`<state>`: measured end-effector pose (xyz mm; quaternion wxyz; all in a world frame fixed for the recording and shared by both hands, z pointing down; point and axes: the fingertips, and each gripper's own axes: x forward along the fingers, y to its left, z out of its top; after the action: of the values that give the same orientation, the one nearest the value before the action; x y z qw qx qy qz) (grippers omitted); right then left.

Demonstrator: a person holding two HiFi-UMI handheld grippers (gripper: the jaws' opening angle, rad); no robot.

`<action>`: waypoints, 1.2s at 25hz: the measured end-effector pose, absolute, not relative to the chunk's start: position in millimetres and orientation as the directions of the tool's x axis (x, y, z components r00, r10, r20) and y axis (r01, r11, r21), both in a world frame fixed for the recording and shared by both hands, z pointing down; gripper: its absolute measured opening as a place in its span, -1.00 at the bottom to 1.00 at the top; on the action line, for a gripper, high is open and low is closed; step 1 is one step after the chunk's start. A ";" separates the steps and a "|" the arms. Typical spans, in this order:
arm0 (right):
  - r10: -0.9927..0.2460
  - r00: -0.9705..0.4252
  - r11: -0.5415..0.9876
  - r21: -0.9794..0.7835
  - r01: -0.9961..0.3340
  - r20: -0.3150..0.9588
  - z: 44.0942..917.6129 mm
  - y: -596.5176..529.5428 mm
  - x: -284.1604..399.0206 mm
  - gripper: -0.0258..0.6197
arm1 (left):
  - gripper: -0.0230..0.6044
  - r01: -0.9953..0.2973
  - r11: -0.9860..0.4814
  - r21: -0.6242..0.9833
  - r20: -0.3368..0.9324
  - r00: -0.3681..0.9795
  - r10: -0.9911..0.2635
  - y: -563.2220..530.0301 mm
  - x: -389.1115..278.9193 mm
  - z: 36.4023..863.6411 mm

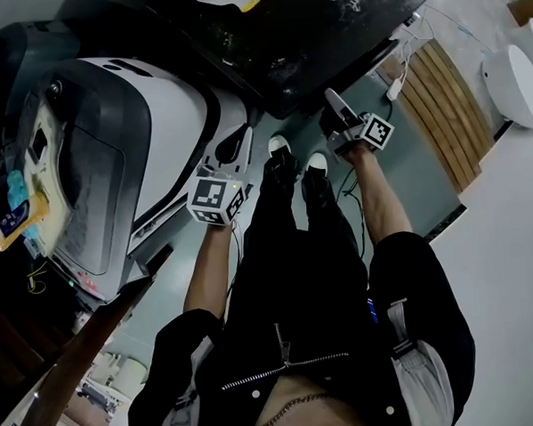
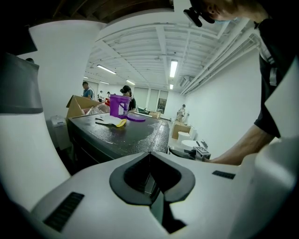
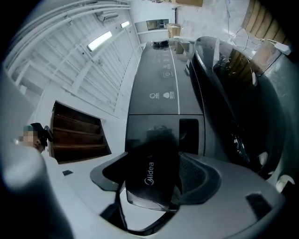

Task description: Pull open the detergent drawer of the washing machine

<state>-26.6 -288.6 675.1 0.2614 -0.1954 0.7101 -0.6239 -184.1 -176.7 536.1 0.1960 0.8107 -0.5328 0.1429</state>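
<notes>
Dark pads [image 3: 205, 175] of right gripper [image 3: 154, 184]: parted, pressing on nothing, with the detergent drawer [image 3: 150, 158] standing between them. Left gripper [image 2: 150, 161]: jaws together, empty. Drawer: glossy black front, one rounded edge, brand logo, set at the near end of the washing machine [image 3: 156, 88], on its grey fascia. Handling, as judged: rigid plastic, light, slick-faced, sliding on runners. Take it by the rounded edge and pull straight.

Operator kit: black short-sleeved jacket [image 1: 344, 337] with silver zip [image 1: 257, 374], black trousers [image 1: 295, 251], black shoes with white toecaps [image 1: 281, 153]. Tools, left gripper [image 1: 234, 147] and right gripper [image 1: 335, 104]: white plastic shells, dark grey rubber pads [image 2: 128, 176], black-and-white marker cube [image 1: 214, 200] behind each one's jaws.
</notes>
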 end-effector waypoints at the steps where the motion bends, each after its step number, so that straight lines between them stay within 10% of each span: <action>1: -0.599 -0.789 0.148 -0.987 0.058 -0.136 676.0 -288.9 -26.8 0.00 | -0.86 -0.920 -0.354 0.166 0.445 0.391 -0.806 -176.7 -186.3 537.7; 30: -0.532 -0.750 0.185 -0.918 0.351 -0.393 673.7 -308.2 -31.6 0.04 | -0.86 -0.924 -0.348 0.157 0.535 0.376 -0.757 -184.8 -210.5 554.4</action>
<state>-31.6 -308.2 673.7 0.3472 -0.0659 0.6868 -0.6351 -210.5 -184.8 554.4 0.2224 0.7991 -0.5259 0.1883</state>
